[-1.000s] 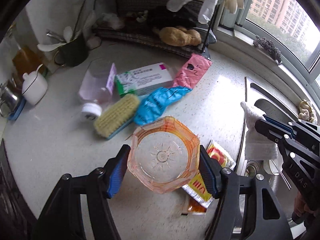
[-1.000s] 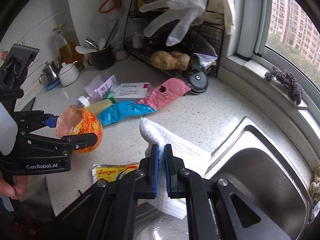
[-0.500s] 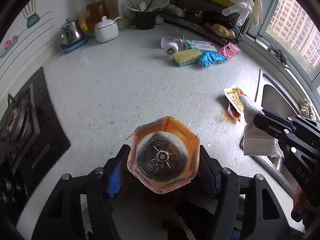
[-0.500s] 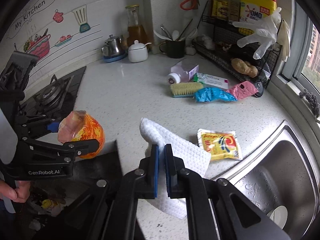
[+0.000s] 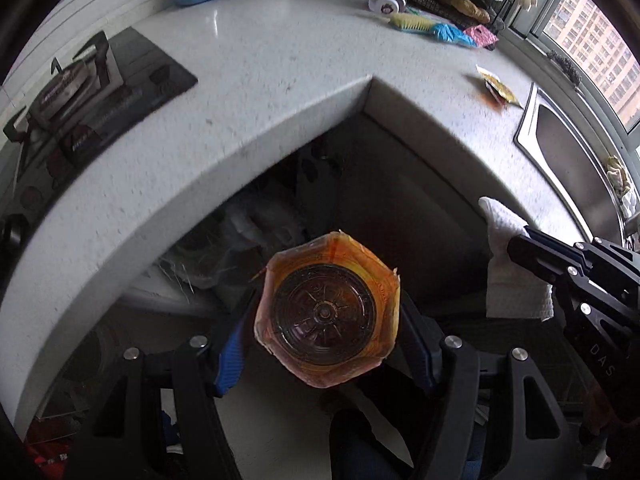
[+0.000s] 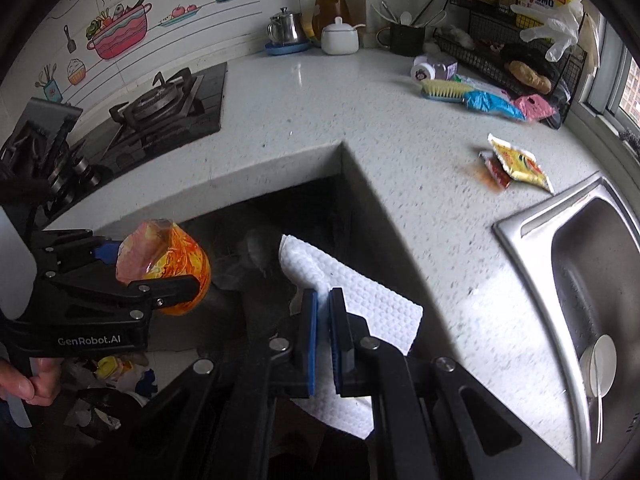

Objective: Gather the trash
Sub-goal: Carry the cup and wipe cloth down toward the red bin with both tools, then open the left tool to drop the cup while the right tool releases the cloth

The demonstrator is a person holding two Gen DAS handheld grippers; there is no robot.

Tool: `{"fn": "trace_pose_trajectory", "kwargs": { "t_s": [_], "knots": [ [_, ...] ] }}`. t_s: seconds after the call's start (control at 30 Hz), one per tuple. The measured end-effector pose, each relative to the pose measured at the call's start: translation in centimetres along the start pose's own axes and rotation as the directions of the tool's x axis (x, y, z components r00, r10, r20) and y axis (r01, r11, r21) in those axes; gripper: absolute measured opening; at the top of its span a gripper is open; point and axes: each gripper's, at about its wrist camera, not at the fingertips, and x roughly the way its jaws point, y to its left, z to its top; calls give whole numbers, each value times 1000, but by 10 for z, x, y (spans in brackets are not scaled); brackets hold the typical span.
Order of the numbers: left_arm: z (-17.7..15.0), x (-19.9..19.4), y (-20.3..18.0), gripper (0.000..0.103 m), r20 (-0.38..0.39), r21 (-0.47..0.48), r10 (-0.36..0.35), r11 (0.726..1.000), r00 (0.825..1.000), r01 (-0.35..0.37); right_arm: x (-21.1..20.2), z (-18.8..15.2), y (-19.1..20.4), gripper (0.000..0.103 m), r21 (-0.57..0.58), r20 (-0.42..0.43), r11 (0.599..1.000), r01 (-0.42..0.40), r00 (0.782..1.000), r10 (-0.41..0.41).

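Observation:
My left gripper [image 5: 326, 340] is shut on an orange plastic cup [image 5: 326, 314], held off the counter over the dark space below; it also shows in the right wrist view [image 6: 166, 266]. My right gripper [image 6: 323, 332] is shut on a white paper towel [image 6: 372, 308], also off the counter edge; the towel shows in the left wrist view [image 5: 512, 264]. A yellow sauce packet [image 6: 518, 164] lies on the white counter [image 6: 320, 120] by a red-brown smear [image 6: 486, 178]. Trash lies on the floor [image 6: 112, 376] under the left gripper.
A steel sink [image 6: 592, 288] is at the right. A gas hob [image 6: 160, 112] is at the left. A brush [image 6: 444, 89], blue bag [image 6: 490, 103], pink bag [image 6: 534, 107], bottle and wire rack [image 6: 512, 52] sit at the counter's back, with a teapot and sugar pot.
Both grippers have pulled back from the counter and lowered past its inner corner, carrying the cup and the towel. The sauce packet stays on the counter.

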Motion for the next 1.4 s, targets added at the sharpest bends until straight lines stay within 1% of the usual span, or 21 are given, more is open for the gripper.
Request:
{"fn": "trace_pose_trajectory", "kwargs": {
  "t_s": [0.2,0.43,0.6,0.7,0.77,0.83,0.9,0.97,1.13,1.2,1.23,1.27,1.33,1.4],
  "knots": [
    [-41,71,12,64,-79,1,-14,1000,997,14,54,-45,5,5,9,-53,1000,-1,999,2],
    [-76,173,20,64,-127,21,-56,998,990,59,143,-93,-5,5,2,-91,1000,3,996,-3],
    [-90,247,17,64,-158,42,-82,995,984,90,205,-123,-16,5,-4,-111,1000,28,993,-29],
    [-97,281,13,64,-166,66,-98,992,981,110,233,-136,-23,5,-1,-115,999,42,993,-41],
    [-98,300,10,64,-175,74,-87,992,981,101,249,-144,-29,5,7,-119,999,51,992,-50],
    [-98,315,7,64,-171,79,-82,992,982,97,260,-150,-32,5,17,-127,998,56,991,-53],
    [-97,329,4,64,-189,91,-114,987,975,133,268,-157,-38,5,25,-130,998,58,990,-54],
    [-95,341,3,64,-199,96,-114,986,973,135,276,-160,-39,5,16,-133,998,67,989,-64],
    [-92,349,1,64,-196,104,-110,986,974,132,284,-159,-46,5,29,-146,997,73,987,-68],
    [-90,346,2,68,-196,91,-120,986,973,140,279,-158,-49,5,31,-145,997,75,987,-69],
    [-88,346,3,72,-193,82,-123,987,973,141,279,-156,-49,5,32,-148,997,69,987,-63],
    [-87,342,5,81,-191,70,-128,987,973,143,278,-157,-48,5,33,-152,998,60,987,-55],
    [-85,340,7,82,-185,55,-132,988,974,144,278,-157,-48,5,29,-160,998,53,986,-48],
    [-86,340,9,83,-183,49,-116,991,976,127,278,-156,-47,5,26,-160,998,52,986,-47]
  ]
}}
